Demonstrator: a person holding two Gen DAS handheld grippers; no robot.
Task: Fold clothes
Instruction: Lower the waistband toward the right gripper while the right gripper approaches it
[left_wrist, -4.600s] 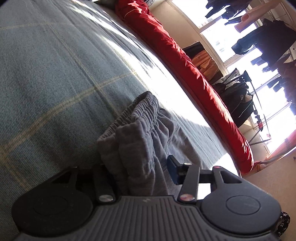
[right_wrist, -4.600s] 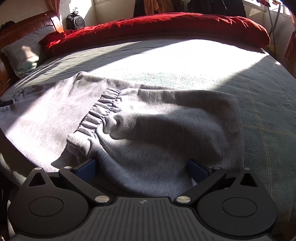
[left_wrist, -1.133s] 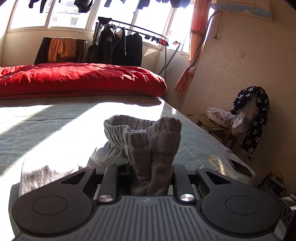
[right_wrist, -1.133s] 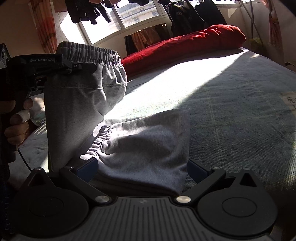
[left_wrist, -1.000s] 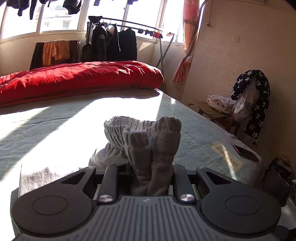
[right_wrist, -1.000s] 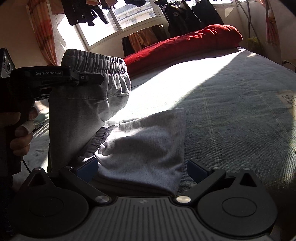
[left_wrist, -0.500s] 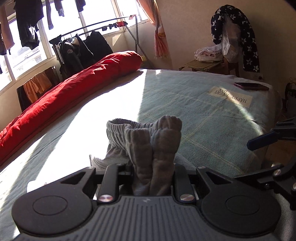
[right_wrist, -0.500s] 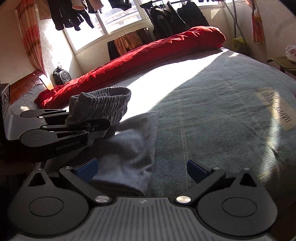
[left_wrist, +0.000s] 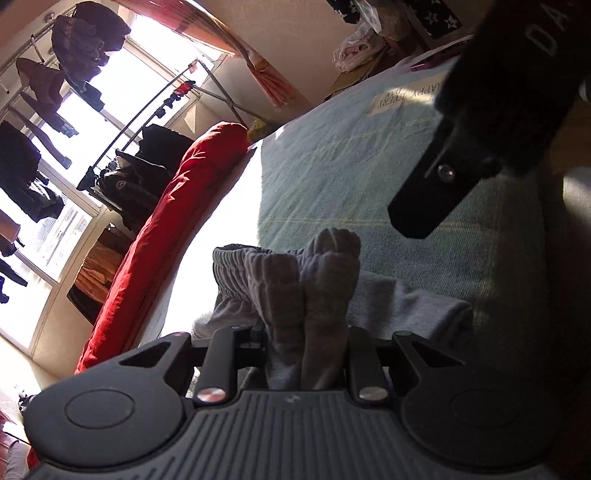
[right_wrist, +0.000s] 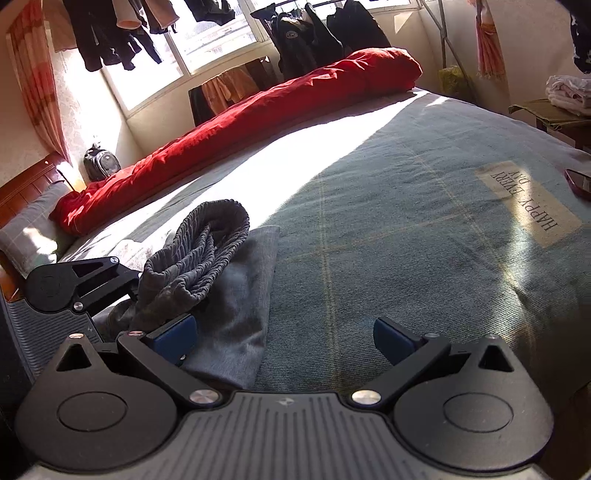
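Observation:
Grey sweatpants (right_wrist: 240, 295) lie partly folded on the blue-green bed cover (right_wrist: 388, 240). Their elastic waistband (right_wrist: 207, 240) is bunched up in my left gripper (left_wrist: 306, 332), which is shut on it and held low over the folded part. In the right wrist view the left gripper (right_wrist: 136, 280) comes in from the left, tilted on its side. My right gripper (right_wrist: 282, 338) stands open just in front of the folded cloth's near edge, its left pad (right_wrist: 173, 336) beside the cloth and nothing between the pads. In the left wrist view it is a dark shape (left_wrist: 443, 177) at the upper right.
A long red duvet (right_wrist: 258, 110) lies along the bed's far side under the windows. A cloth label (right_wrist: 524, 199) and a phone (right_wrist: 580, 182) sit near the bed's right edge. A stool with folded laundry (right_wrist: 569, 92) stands right; a headboard (right_wrist: 26, 184) left.
My left gripper has come down and rolled onto its side, bringing the raised waistband onto the folded part of the pants. The right gripper stayed open and shifted slightly.

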